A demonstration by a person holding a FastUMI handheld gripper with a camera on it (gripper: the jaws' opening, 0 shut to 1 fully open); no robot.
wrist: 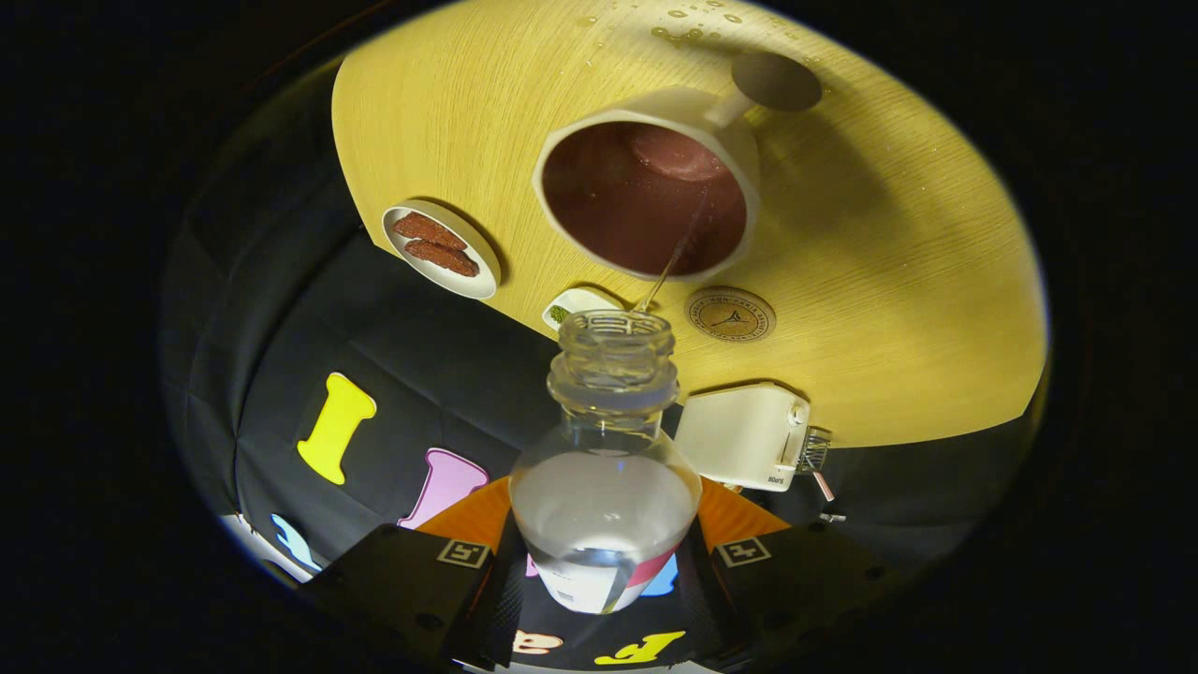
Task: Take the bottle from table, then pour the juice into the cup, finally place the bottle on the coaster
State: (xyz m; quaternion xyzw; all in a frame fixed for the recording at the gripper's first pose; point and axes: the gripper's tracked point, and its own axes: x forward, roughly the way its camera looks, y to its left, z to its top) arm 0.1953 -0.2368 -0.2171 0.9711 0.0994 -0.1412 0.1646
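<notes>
My gripper (604, 576) is shut on a clear plastic bottle (606, 468), uncapped and tipped forward, with both fingers pressed on its lower body. A thin stream of liquid (672, 262) runs from the bottle's mouth into the white cup (646, 192) just beyond it. The cup has a handle on its far side and holds reddish-brown juice. A round brown coaster (730, 315) lies on the yellow wooden table (898, 281), beside the cup and close to the bottle's mouth. A little clear liquid remains inside the bottle.
A small white plate (440, 250) with two brown pieces sits at the table's edge, left of the cup. A small white dish (573, 307) with green bits lies behind the bottle neck. A white boxy appliance (744, 435) stands right of the bottle. Water drops (688, 28) dot the far table.
</notes>
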